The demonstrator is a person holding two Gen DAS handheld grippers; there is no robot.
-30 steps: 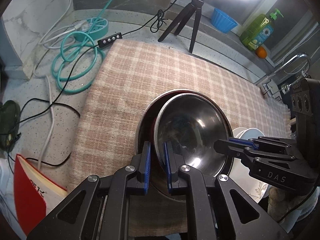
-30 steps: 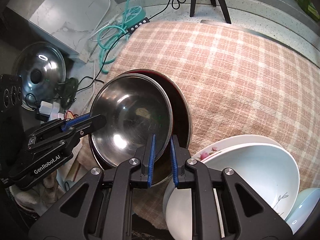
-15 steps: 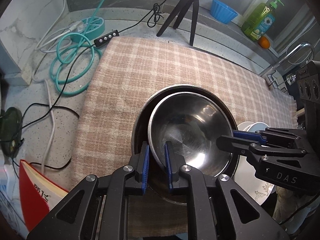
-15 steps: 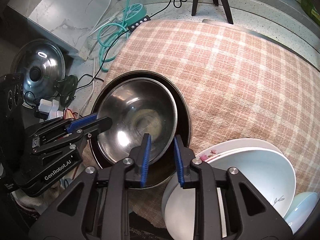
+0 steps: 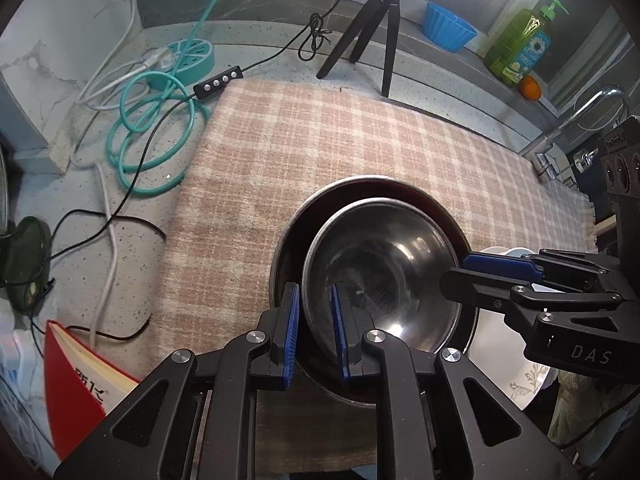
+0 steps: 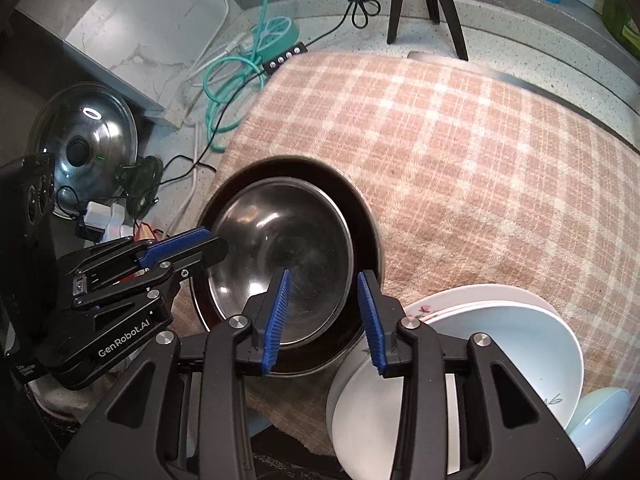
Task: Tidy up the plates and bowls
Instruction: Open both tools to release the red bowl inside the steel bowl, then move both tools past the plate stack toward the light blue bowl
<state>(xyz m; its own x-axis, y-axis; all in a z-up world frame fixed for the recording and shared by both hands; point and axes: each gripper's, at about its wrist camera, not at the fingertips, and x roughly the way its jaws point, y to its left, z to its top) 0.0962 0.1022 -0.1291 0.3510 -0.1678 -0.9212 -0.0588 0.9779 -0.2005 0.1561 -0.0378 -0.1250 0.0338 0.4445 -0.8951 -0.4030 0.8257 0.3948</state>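
Steel bowl sits mouth-up (round, axis vertical) inside larger bowl.

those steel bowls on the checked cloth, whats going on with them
A person with a gripper in each hand is nesting a smaller shiny steel bowl inside a larger dark-lined steel bowl on the beige checked cloth. The left gripper is shut on the smaller bowl's near rim. The right gripper is opening; the rim sits between its jaws, pads clear of it. Stacked white plates wait beside them.
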